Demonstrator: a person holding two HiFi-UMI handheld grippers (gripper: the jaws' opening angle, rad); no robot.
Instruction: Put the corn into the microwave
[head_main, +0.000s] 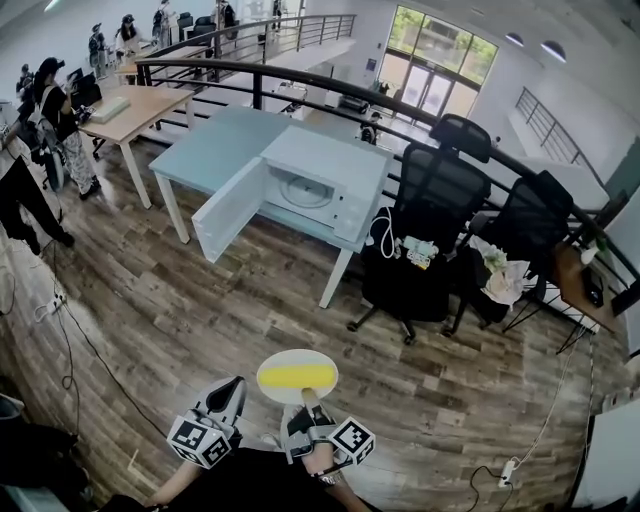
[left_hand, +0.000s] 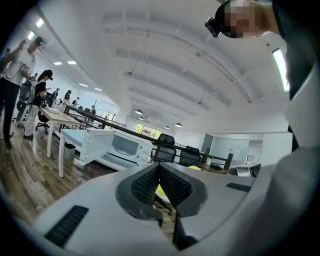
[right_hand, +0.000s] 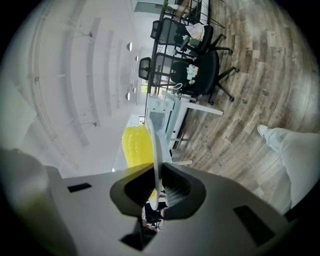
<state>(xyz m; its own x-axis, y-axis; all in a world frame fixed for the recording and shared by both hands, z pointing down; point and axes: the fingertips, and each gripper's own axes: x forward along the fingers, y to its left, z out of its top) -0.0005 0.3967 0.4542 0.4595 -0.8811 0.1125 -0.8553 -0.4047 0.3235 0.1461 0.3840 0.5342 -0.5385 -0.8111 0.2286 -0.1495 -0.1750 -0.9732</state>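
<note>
A yellow corn cob (head_main: 296, 376) lies on a white plate (head_main: 272, 368) that I carry low in front of me. My right gripper (head_main: 308, 402) is shut on the plate's near rim; in the right gripper view the plate (right_hand: 155, 150) stands edge-on between the pads with the corn (right_hand: 136, 145) to its left. My left gripper (head_main: 231, 388) hangs beside the plate on the left, shut on nothing, its tips (left_hand: 159, 167) meeting. The white microwave (head_main: 315, 188) stands on a light-blue table (head_main: 215, 140) ahead, its door (head_main: 229, 209) swung wide open, also seen in the left gripper view (left_hand: 126, 146).
Two black office chairs (head_main: 430, 215) (head_main: 525, 235) with clutter stand right of the table. A dark railing (head_main: 330, 85) runs behind. A wooden desk (head_main: 140, 105) and people (head_main: 55, 115) are at the far left. Cables (head_main: 70, 340) lie on the wood floor.
</note>
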